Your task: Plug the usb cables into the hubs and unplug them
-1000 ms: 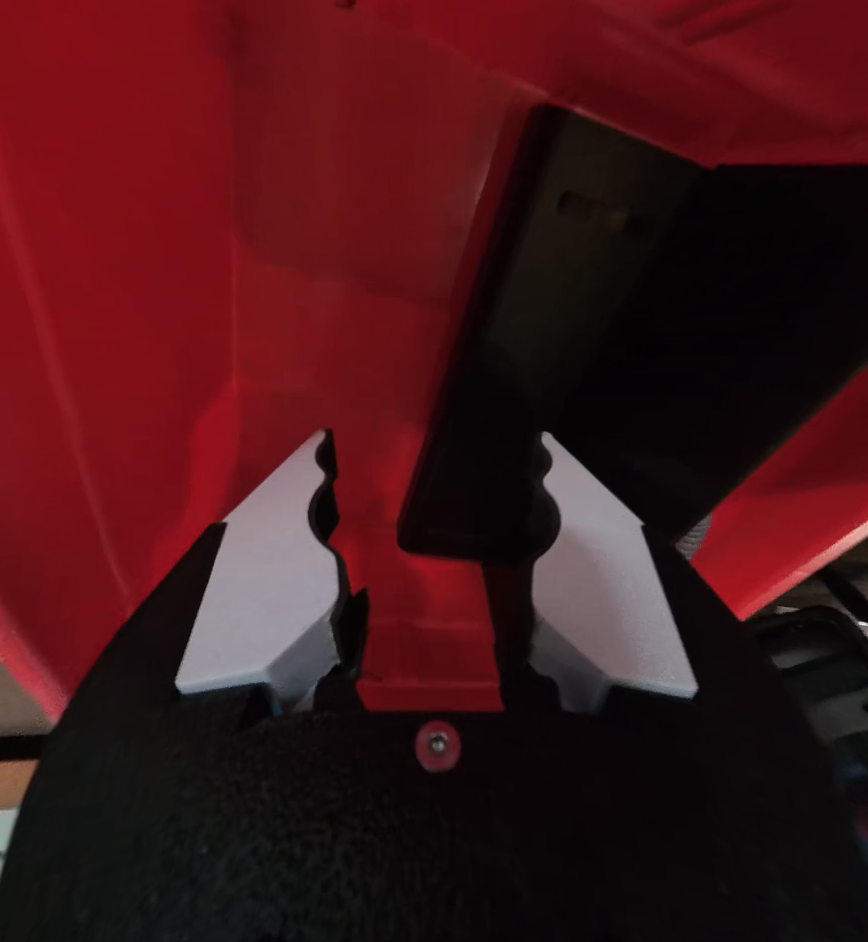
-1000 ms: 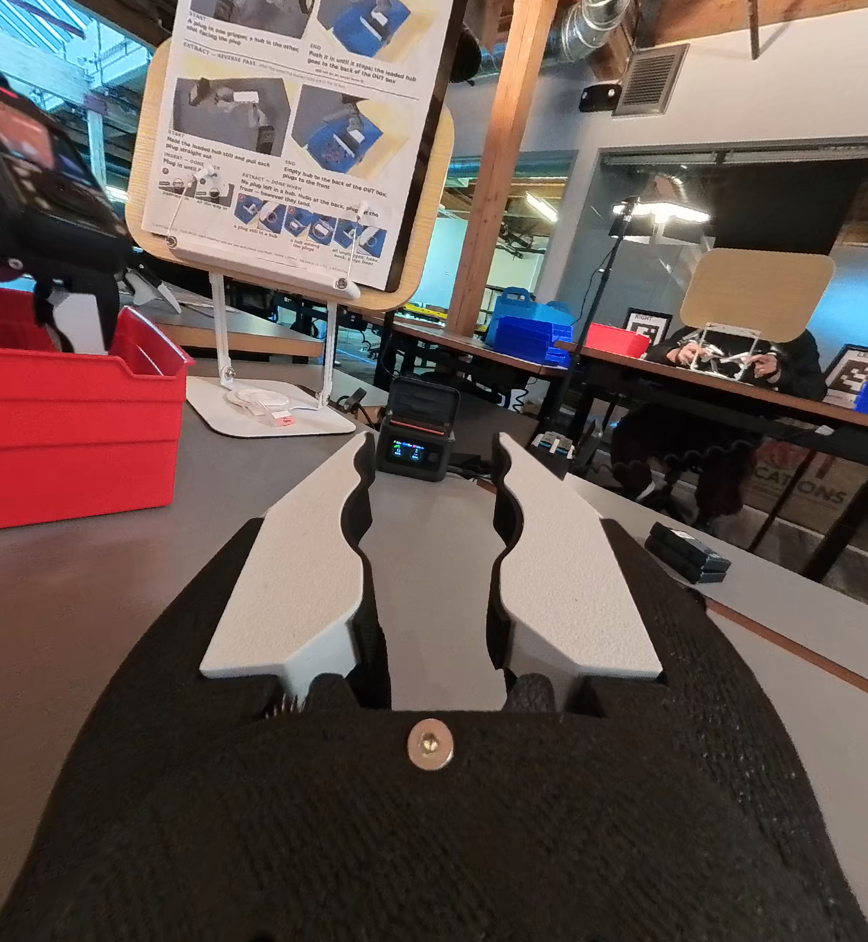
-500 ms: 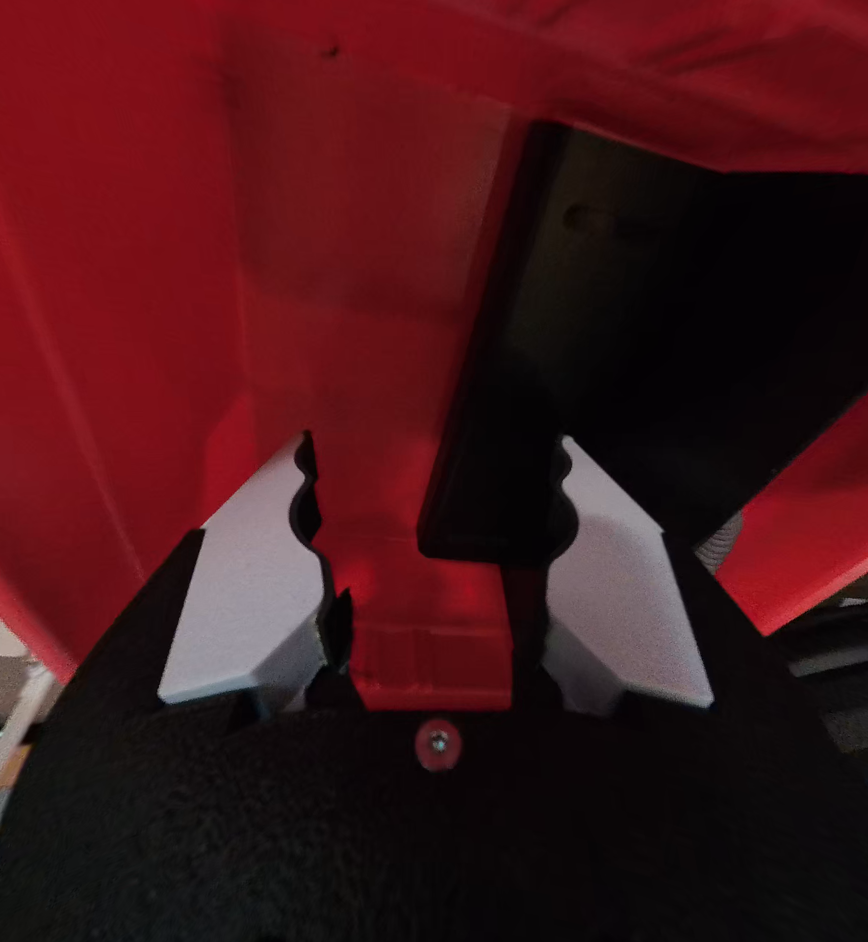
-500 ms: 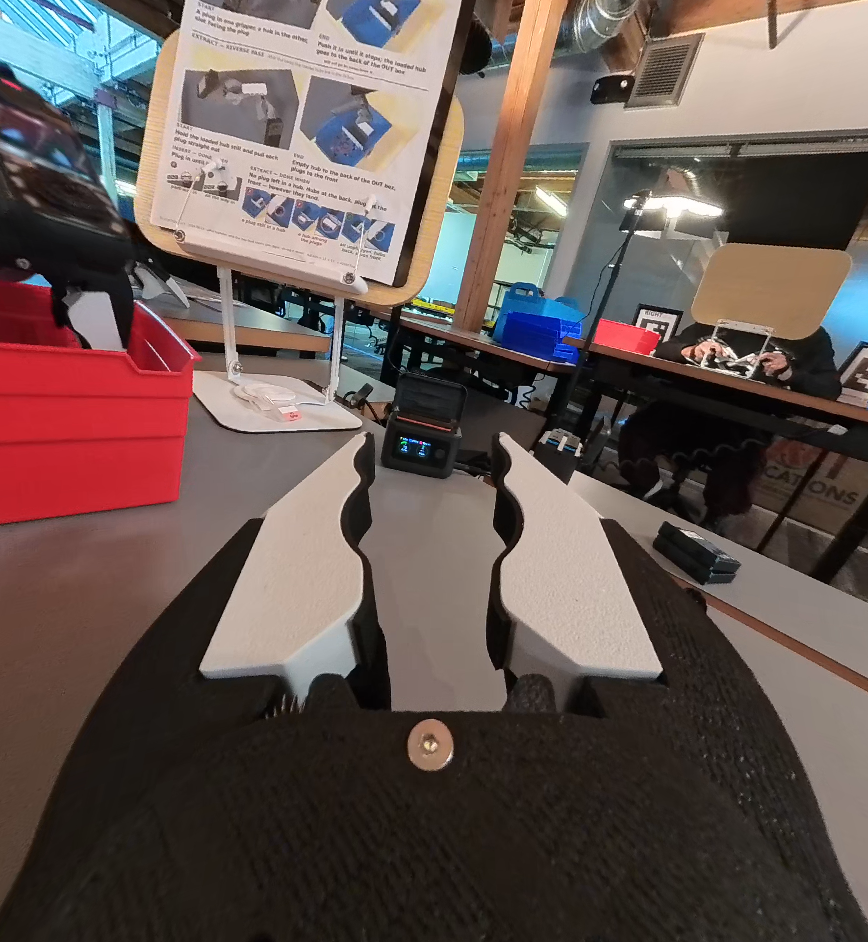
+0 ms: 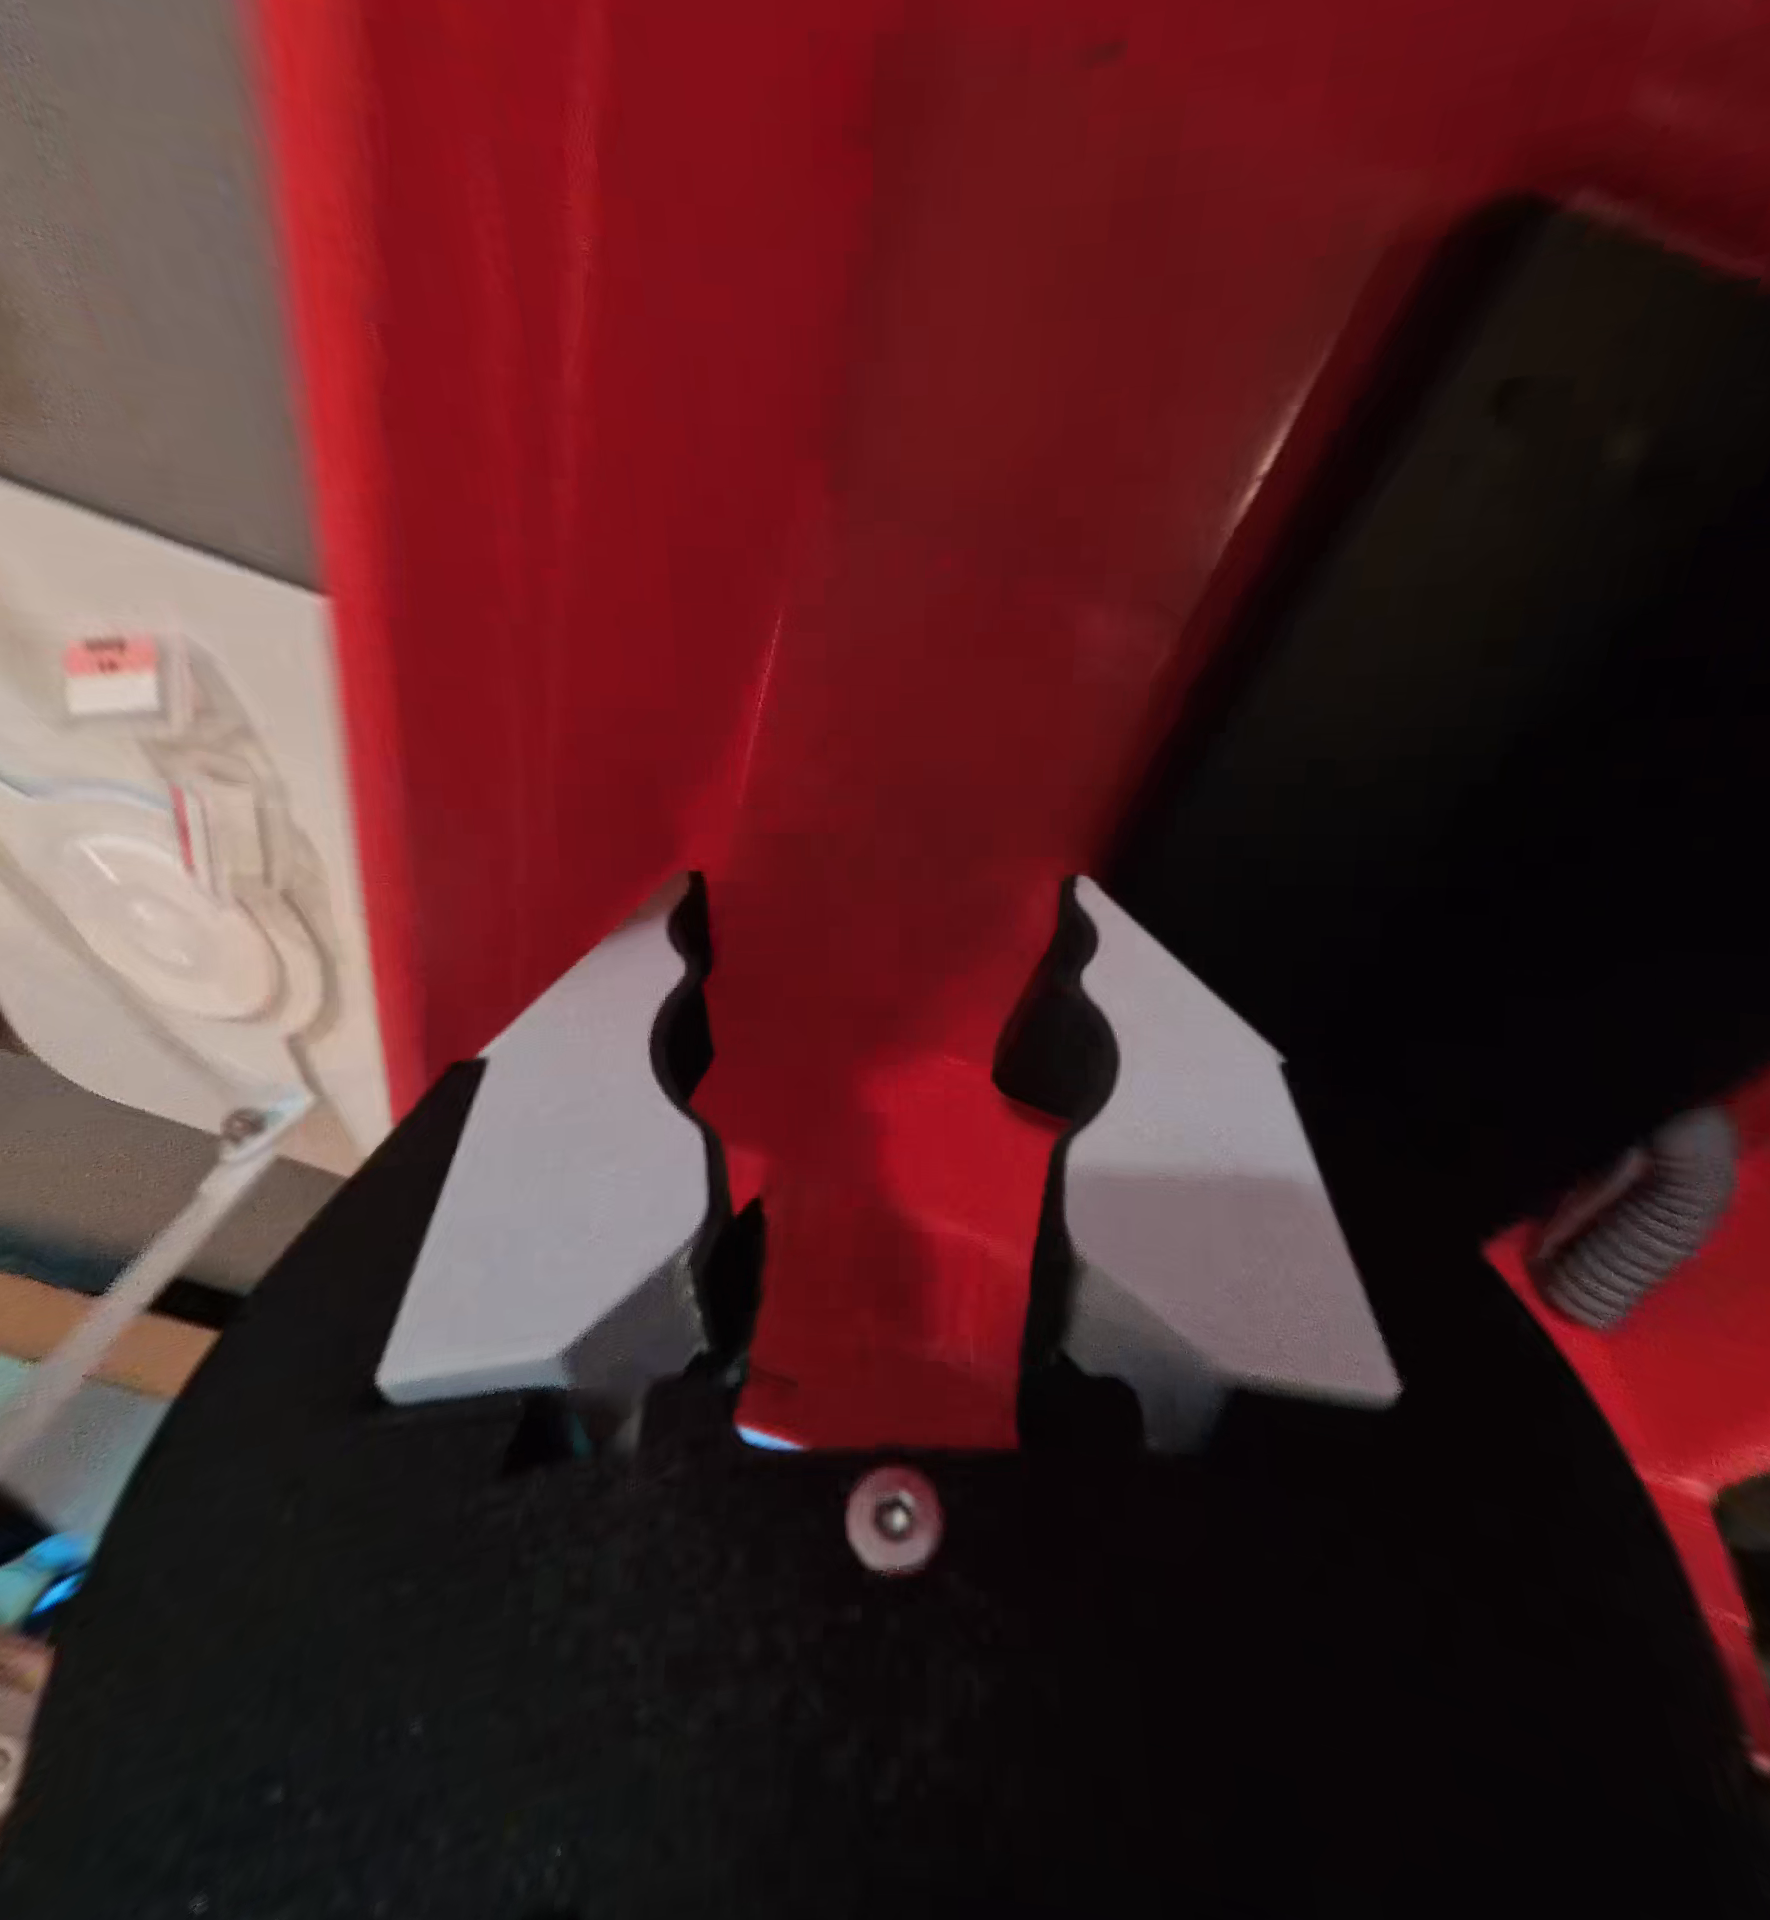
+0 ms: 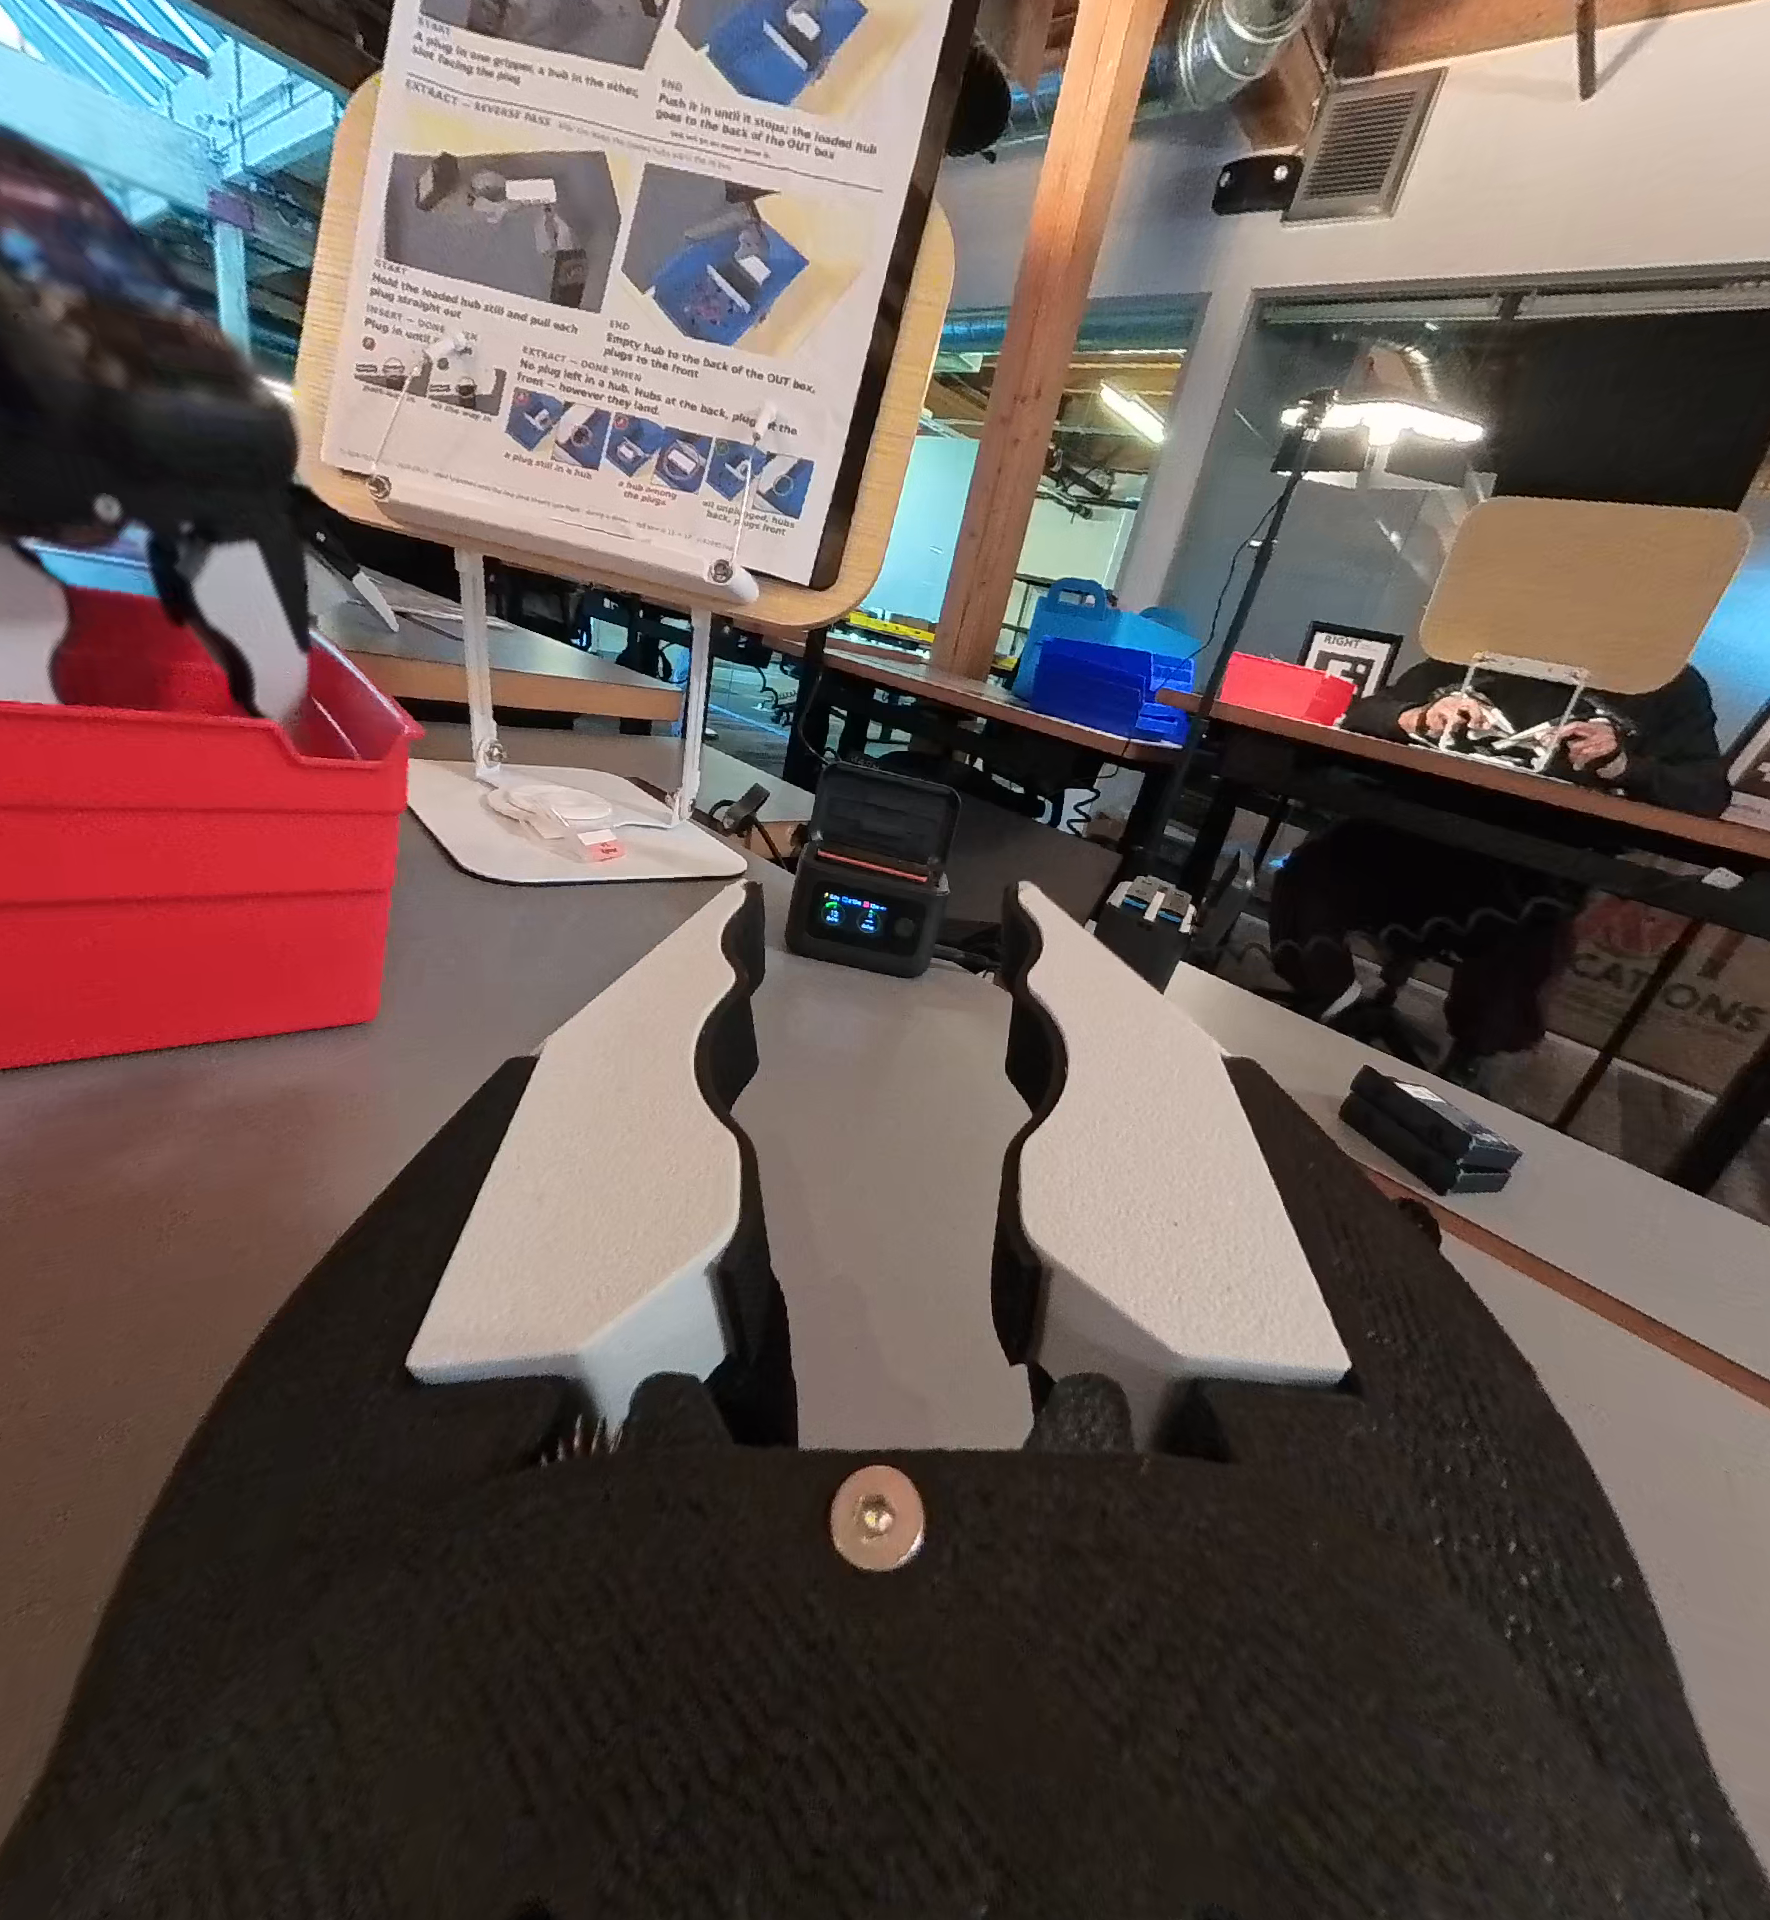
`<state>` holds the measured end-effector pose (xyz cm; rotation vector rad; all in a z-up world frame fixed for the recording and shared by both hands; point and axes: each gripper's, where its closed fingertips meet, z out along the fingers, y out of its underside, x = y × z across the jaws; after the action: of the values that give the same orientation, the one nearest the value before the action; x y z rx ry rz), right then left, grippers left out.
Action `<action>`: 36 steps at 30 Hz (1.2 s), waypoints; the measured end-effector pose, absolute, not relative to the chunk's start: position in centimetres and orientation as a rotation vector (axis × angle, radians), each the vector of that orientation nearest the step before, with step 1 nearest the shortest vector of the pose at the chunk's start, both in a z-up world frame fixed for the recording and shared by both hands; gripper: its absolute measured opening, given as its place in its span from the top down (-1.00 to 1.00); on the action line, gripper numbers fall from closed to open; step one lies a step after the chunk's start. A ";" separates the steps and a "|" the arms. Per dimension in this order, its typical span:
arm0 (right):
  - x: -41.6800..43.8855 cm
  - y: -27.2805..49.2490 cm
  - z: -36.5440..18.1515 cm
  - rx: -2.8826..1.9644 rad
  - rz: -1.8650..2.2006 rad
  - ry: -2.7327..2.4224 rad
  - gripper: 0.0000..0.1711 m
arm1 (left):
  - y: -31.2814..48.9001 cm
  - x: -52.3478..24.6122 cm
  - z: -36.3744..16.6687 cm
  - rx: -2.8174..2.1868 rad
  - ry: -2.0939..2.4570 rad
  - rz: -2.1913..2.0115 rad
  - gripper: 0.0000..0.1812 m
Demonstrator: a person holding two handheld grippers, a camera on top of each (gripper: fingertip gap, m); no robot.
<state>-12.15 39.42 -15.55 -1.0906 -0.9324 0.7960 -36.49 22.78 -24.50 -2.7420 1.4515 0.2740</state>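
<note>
My left gripper (image 5: pixel 881 894) is open and empty, pointing down into a red bin (image 5: pixel 652 416). A black USB hub (image 5: pixel 1535 675) lies in the bin to the right of my right finger, apart from it. Its grey ribbed cable collar (image 5: pixel 1629 1216) sticks out at the lower right. In the right wrist view the left gripper (image 6: pixel 138 696) hangs over the red bin (image 6: pixel 154 914) at the far left. My right gripper (image 6: pixel 881 904) is open and empty, low over the grey table (image 6: pixel 185 1195). No plugs show.
An instruction sheet on a white stand (image 6: pixel 632 291) is behind the bin; its base (image 5: pixel 133 831) shows left of the bin. A small black device with a lit screen (image 6: pixel 870 894) and a flat black box (image 6: pixel 1426 1143) lie ahead. A person (image 6: pixel 1546 727) sits at a far table.
The black hub was between my left fingers, against the right one; now it lies outside them to the right. The left gripper opened wider and swung left. The right gripper barely moved.
</note>
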 end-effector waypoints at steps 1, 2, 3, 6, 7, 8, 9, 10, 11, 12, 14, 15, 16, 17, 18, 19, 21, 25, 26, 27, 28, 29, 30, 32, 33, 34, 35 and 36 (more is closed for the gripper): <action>-12.2 39.4 -15.6 -1.090 0.795 -0.935 0.48 | 22.5 -36.6 -23.7 -2.743 1.425 0.232 0.29; -12.2 39.3 -15.6 -1.090 0.795 -0.936 0.48 | 22.1 -36.8 -23.2 -2.742 1.435 0.214 0.26; -12.2 39.3 -15.6 -1.090 0.797 -0.936 0.48 | 21.4 -36.8 -23.0 -2.746 1.471 0.202 0.23; -12.2 39.3 -15.6 -1.096 0.816 -0.935 0.49 | 19.5 -36.8 -23.3 -2.776 1.591 0.172 0.23; -12.3 39.3 -15.6 -1.098 0.821 -0.935 0.49 | 19.1 -36.5 -23.6 -2.776 1.624 0.153 0.24; -12.3 39.2 -15.6 -1.099 0.823 -0.936 0.49 | 18.8 -36.2 -23.8 -2.768 1.657 0.133 0.24; -12.3 39.2 -15.6 -1.099 0.824 -0.936 0.49 | 18.6 -35.8 -24.0 -2.750 1.694 0.114 0.25; -12.3 39.2 -15.6 -1.099 0.825 -0.937 0.49 | 18.5 -35.4 -24.2 -2.732 1.725 0.098 0.26; -12.3 39.2 -15.6 -1.098 0.825 -0.937 0.49 | 18.3 -35.1 -24.5 -2.718 1.752 0.079 0.26; -12.3 39.1 -15.6 -1.098 0.827 -0.939 0.49 | 18.1 -34.9 -24.7 -2.709 1.775 0.059 0.26; -12.3 39.1 -15.6 -1.097 0.829 -0.941 0.49 | 18.0 -34.7 -25.3 -2.675 1.838 0.045 0.28; -12.3 39.1 -15.6 -1.097 0.830 -0.942 0.49 | 17.9 -34.6 -25.5 -2.669 1.865 0.036 0.28; -12.3 39.0 -15.6 -1.096 0.832 -0.943 0.49 | 17.8 -34.5 -25.7 -2.674 1.886 0.016 0.27; -12.3 39.0 -15.6 -1.096 0.832 -0.942 0.49 | 17.9 -34.5 -25.8 -2.673 1.904 0.011 0.25; -12.3 39.0 -15.6 -1.097 0.833 -0.942 0.49 | 18.0 -34.2 -26.0 -2.655 1.922 0.003 0.22; -12.3 39.0 -15.6 -1.097 0.833 -0.942 0.49 | 17.9 -33.6 -26.2 -2.636 1.937 -0.033 0.23; -12.3 39.1 -15.7 -1.098 0.835 -0.943 0.49 | 17.4 -32.7 -27.0 -2.605 1.989 -0.072 0.24; -12.3 39.1 -15.7 -1.099 0.834 -0.945 0.49 | 17.5 -32.4 -27.6 -2.543 2.083 -0.016 0.37; -12.3 39.1 -15.7 -1.100 0.834 -0.946 0.49 | 17.5 -32.5 -27.6 -2.576 2.033 -0.056 0.41; -12.3 39.0 -15.7 -1.099 0.835 -0.946 0.49 | 17.5 -32.6 -27.5 -2.623 1.959 -0.116 0.41; -12.3 39.0 -15.7 -1.099 0.835 -0.946 0.49 | 17.6 -32.5 -27.5 -2.658 1.885 -0.179 0.41; -12.3 39.1 -15.7 -1.100 0.836 -0.946 0.49 | 17.7 -32.5 -27.5 -2.676 1.829 -0.221 0.41; -12.3 39.1 -15.7 -1.101 0.837 -0.946 0.49 | 17.8 -32.4 -27.4 -2.682 1.798 -0.250 0.41; -12.3 39.1 -15.7 -1.103 0.838 -0.944 0.49 | 17.9 -32.5 -27.4 -2.699 1.773 -0.245 0.41; -12.3 39.1 -15.7 -1.103 0.838 -0.944 0.49 | 17.8 -32.5 -27.4 -2.711 1.774 -0.236 0.41; -12.3 39.1 -15.7 -1.103 0.838 -0.945 0.49 | 17.8 -32.5 -27.4 -2.728 1.769 -0.220 0.41; -12.3 39.1 -15.7 -1.105 0.838 -0.947 0.50 | 17.8 -32.6 -27.4 -2.745 1.763 -0.208 0.41; -12.4 39.1 -15.7 -1.106 0.837 -0.948 0.50 | 17.9 -32.6 -27.4 -2.755 1.763 -0.194 0.41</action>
<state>-12.37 39.11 -15.74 -1.1058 -0.9481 0.8374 -32.59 17.85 -27.44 -2.7548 1.7630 -0.1943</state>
